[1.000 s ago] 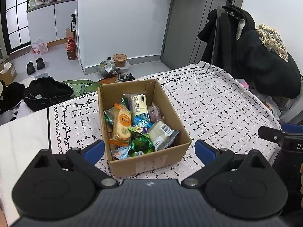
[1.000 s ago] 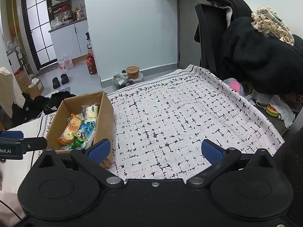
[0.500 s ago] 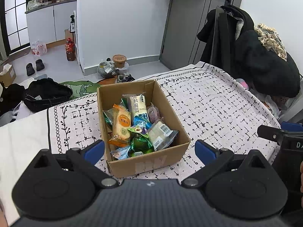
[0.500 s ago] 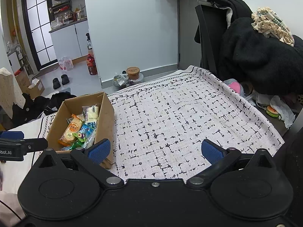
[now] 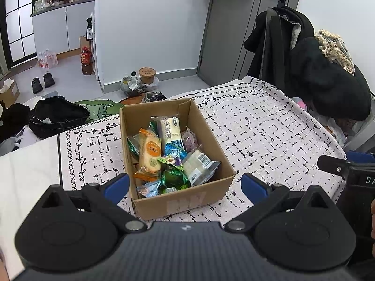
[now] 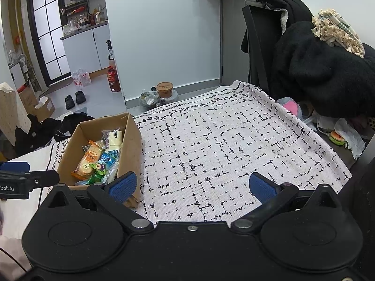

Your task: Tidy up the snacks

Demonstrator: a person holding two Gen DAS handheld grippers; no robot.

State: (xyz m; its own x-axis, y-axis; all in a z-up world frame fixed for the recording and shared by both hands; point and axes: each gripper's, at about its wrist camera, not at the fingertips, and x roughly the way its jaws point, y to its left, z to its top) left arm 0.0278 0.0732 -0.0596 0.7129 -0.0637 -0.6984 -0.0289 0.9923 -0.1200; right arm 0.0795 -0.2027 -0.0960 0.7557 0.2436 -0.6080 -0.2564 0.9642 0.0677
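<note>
A brown cardboard box [image 5: 182, 201] stands on the patterned tablecloth [image 5: 269, 135], full of wrapped snacks: an orange packet [image 5: 150, 152], a white bar [image 5: 171, 128], green and blue wrappers. My left gripper [image 5: 185, 187] is open and empty, its blue fingertips [image 5: 117, 185] either side of the box's near end. In the right wrist view the box [image 6: 133, 140] sits at the left. My right gripper [image 6: 192, 186] is open and empty, low over the bare cloth [image 6: 222, 145] to the right of the box.
A chair draped with black coats [image 6: 316, 70] stands at the table's far right. The floor beyond the table holds a black bag [image 5: 58, 114], slippers [image 5: 43, 82], a bottle [image 5: 85, 63] and a paper tub [image 5: 147, 75]. The table's far edge runs behind the box.
Both grippers have barely moved. The box looks very slightly nearer in the right wrist view. Both stay open and empty.
</note>
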